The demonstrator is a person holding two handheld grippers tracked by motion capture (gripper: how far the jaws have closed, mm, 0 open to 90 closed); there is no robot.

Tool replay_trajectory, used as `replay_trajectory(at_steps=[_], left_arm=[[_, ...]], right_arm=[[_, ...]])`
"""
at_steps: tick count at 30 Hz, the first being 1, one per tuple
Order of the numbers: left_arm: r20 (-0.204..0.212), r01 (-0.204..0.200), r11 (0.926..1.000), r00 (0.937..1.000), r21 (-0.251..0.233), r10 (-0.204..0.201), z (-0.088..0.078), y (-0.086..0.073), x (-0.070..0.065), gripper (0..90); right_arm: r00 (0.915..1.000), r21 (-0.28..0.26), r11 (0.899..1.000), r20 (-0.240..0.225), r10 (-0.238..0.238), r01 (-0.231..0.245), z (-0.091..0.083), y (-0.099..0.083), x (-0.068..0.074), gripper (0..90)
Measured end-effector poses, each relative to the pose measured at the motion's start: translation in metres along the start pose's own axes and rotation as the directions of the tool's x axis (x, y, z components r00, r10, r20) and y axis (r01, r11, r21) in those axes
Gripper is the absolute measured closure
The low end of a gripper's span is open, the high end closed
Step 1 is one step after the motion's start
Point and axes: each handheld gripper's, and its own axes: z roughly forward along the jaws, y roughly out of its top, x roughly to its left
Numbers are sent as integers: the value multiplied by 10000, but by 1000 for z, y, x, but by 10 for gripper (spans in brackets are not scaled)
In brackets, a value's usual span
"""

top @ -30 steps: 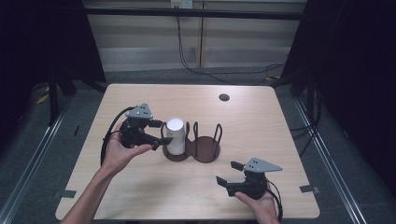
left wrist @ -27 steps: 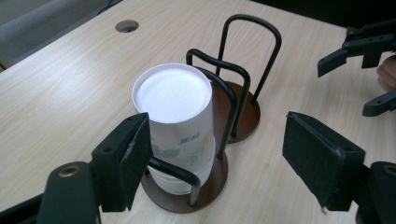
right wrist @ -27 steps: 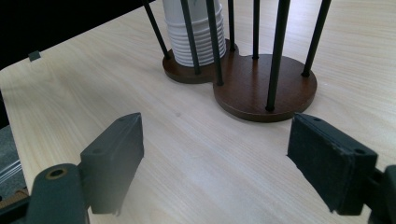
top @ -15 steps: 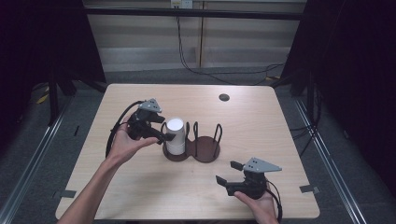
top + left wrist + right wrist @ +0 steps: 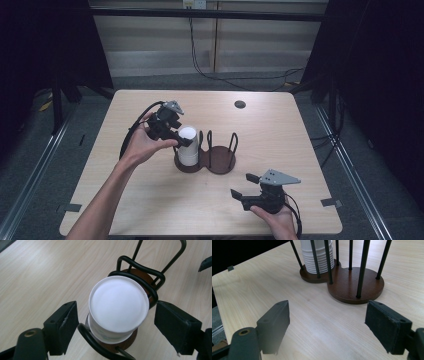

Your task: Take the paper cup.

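A wooden table [image 5: 150, 200] seen from above holds a dark brown cup holder [image 5: 206, 159] with 2 round bases joined side by side and thin black wire uprights. A stack of white paper cups [image 5: 188, 145], upside down, stands in the holder's left ring, near the middle of the table.

The left gripper [image 5: 176, 136], held in the person's left hand [image 5: 142, 145], sits just left of the stack and points toward it. In the left gripper view, the stack of white paper cups [image 5: 117, 307] stands between the 2 black jaws with a visible gap on each side, so the grip is released; the jaws have just been opening.

The right gripper [image 5: 241, 187], held in the person's right hand [image 5: 274, 220], rests at the near right of the table, well apart from the holder, pointing left. In the right gripper view its jaws stand apart with bare table between them, and they have just been closing slightly. A small dark round disc [image 5: 240, 104] sits at the table's far side.
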Motion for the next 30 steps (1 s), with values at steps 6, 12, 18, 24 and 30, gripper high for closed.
replay_trajectory(at_steps=[6, 12, 18, 24, 30], left_arm=[[73, -127, 9986, 9999, 514, 124, 5, 8, 2, 195], [-101, -252, 9948, 9996, 983, 263, 11, 12, -2, 218], [-52, -290, 9918, 9995, 1244, 299, 16, 17, -4, 262], [-91, -198, 9862, 9997, 1643, 216, 20, 22, -4, 276], [-37, -196, 9837, 9998, 1787, 206, 21, 22, -5, 291]], right_arm=[[9999, 96, 9998, 41, -145, 145, 2, 0, 2, 197], [9999, 209, 9998, 98, -54, 52, 2, -1, 1, 196], [9999, 182, 9998, 101, -59, 57, 2, -1, 0, 196], [10000, 231, 9997, 91, 5, -7, 2, -1, 0, 195], [10000, 218, 9998, 72, -19, 17, 2, -1, 1, 194]])
